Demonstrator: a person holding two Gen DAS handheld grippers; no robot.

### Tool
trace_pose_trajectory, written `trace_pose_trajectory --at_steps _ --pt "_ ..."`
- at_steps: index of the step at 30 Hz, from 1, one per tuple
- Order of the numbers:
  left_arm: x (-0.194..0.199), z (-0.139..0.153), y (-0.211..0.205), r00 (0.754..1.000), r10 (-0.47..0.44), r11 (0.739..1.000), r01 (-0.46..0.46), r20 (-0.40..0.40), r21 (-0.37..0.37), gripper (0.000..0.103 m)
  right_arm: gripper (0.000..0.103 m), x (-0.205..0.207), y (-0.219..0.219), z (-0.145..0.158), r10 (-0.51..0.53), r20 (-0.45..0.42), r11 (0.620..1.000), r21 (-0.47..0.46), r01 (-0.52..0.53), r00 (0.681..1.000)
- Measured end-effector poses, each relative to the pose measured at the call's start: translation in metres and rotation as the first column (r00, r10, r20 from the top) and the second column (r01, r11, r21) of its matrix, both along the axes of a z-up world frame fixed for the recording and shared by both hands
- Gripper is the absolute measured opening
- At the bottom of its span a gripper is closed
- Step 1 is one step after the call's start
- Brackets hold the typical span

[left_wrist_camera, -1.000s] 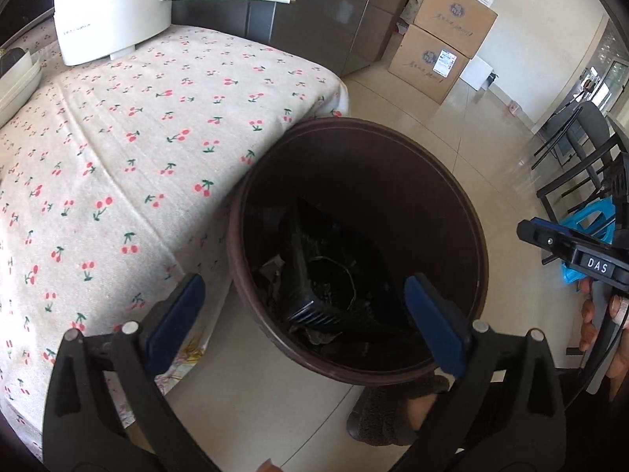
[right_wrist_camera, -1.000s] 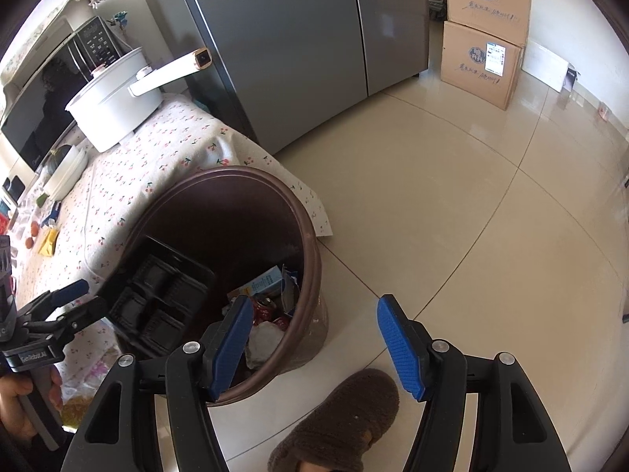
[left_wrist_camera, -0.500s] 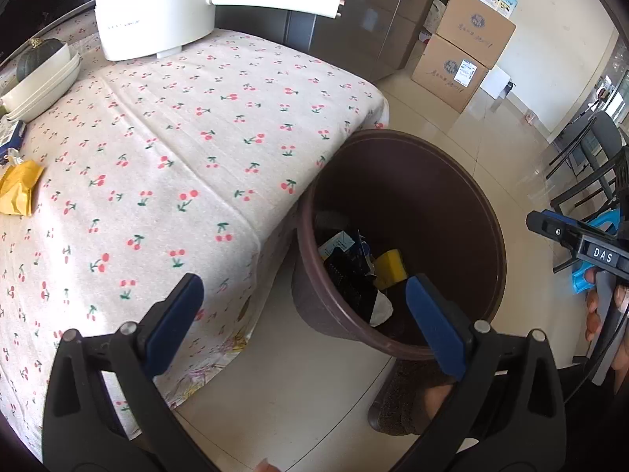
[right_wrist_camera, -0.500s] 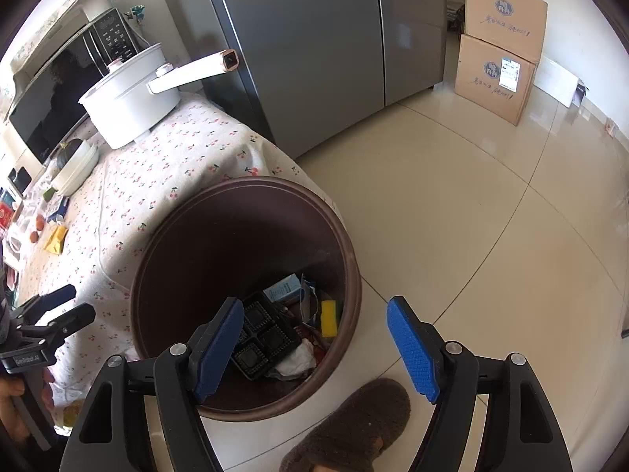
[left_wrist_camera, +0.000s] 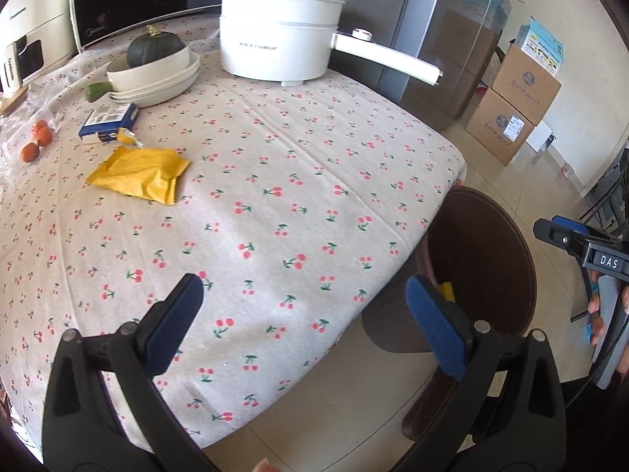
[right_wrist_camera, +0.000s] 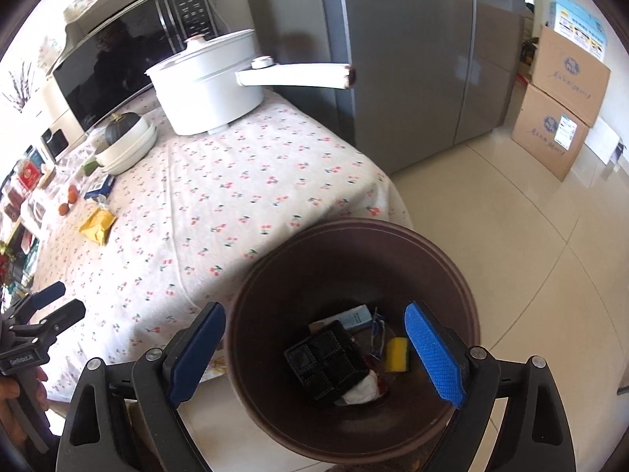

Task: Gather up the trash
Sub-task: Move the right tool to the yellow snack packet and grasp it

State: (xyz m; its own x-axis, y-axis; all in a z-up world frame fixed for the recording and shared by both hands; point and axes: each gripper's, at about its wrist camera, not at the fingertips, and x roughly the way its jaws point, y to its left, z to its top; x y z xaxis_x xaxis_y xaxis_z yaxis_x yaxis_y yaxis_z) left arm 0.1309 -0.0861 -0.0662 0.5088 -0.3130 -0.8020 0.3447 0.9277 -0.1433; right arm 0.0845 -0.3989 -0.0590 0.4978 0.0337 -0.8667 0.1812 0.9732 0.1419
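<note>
Cherry-print counter (left_wrist_camera: 275, 204) fills the frame; yellow wrapper (left_wrist_camera: 139, 173) lies upper left, well apart from the released, empty left tool (left_wrist_camera: 302, 314); approach low, pinch its crinkled edge; right tool (right_wrist_camera: 314, 350) gapes above the bin (right_wrist_camera: 468, 287).

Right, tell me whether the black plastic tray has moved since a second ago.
Yes. The black plastic tray was up at the brown bin's rim by the left gripper; now it lies at the bottom, among the other trash.

We see a crumpled yellow wrapper (left_wrist_camera: 138, 173) lying flat on the tablecloth; the brown bin (right_wrist_camera: 354, 251) holds a black tray (right_wrist_camera: 326, 362).
</note>
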Motion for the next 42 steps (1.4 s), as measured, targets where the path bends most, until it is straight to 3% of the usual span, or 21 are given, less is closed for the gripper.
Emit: trace_pose_trajectory --at_steps 7,18,30,38,42 --pt "0.0 0.003 0.054 0.994 0.106 0.994 -0.106 0.021 0.02 0.102 0.094 0.028 0.058 0.008 0.113 0.011 0.993 -0.039 -0.112 0.994" --pt "-0.002 0.002 0.119 0.974 0.228 0.974 -0.228 -0.009 -0.009 0.102 0.094 0.064 0.127 0.017 0.215 0.03 0.976 -0.032 -0.214 0.976" --pt "0.004 0.014 0.162 0.957 0.287 0.954 -0.288 0.034 0.085 0.102 0.094 0.1 0.191 0.024 0.303 0.056 0.953 0.002 -0.303 0.951" --pt "0.013 0.005 0.195 0.923 0.384 0.917 -0.384 0.026 0.104 0.102 0.094 0.139 0.232 0.01 0.334 0.052 0.942 0.025 -0.335 0.941" --pt "0.014 0.0 0.208 0.906 0.424 0.9 -0.423 0.014 0.11 0.102 0.094 0.161 0.262 -0.005 0.403 0.049 0.914 0.018 -0.404 0.914"
